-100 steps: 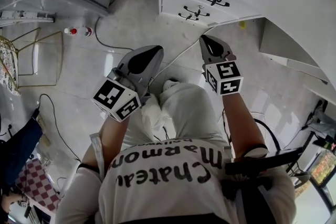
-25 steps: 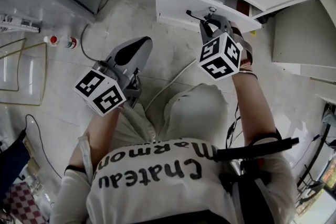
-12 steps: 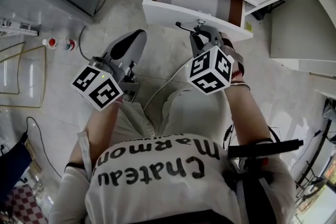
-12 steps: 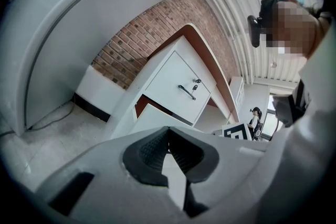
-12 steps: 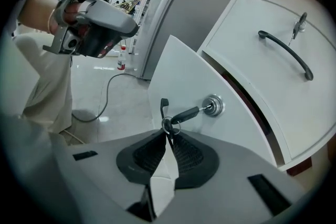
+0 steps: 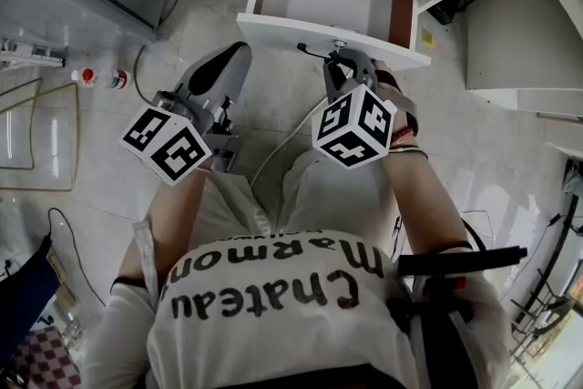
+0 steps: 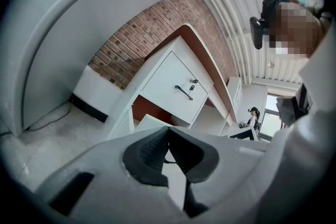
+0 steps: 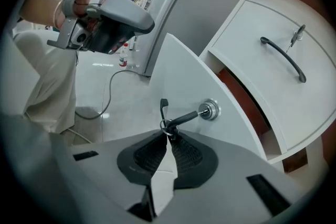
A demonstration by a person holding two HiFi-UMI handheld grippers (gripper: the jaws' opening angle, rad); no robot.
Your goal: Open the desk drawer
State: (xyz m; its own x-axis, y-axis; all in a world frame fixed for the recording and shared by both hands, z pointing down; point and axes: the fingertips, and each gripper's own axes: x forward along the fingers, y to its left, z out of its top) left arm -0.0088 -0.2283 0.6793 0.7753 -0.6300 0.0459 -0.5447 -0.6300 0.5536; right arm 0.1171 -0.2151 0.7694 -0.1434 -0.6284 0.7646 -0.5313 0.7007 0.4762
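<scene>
Desk drawer [image 6: 273,27] at 12 o'clock, probably light-running, stands open, right hand-held gripper [image 8: 169,136] pinching its slim, bendable-looking key [image 8: 185,117]; left hand-held gripper [image 7: 168,136] closed, empty.

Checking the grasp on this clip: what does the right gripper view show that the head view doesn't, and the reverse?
Only the right gripper view: the right claw with its jaws shut on the key that sits in the lock of the drawer. Only the head view: the drawer's inside, pulled out toward the person. Both: the drawer front, the left claw held off to the side and touching nothing, and the white cable on the floor.
</scene>
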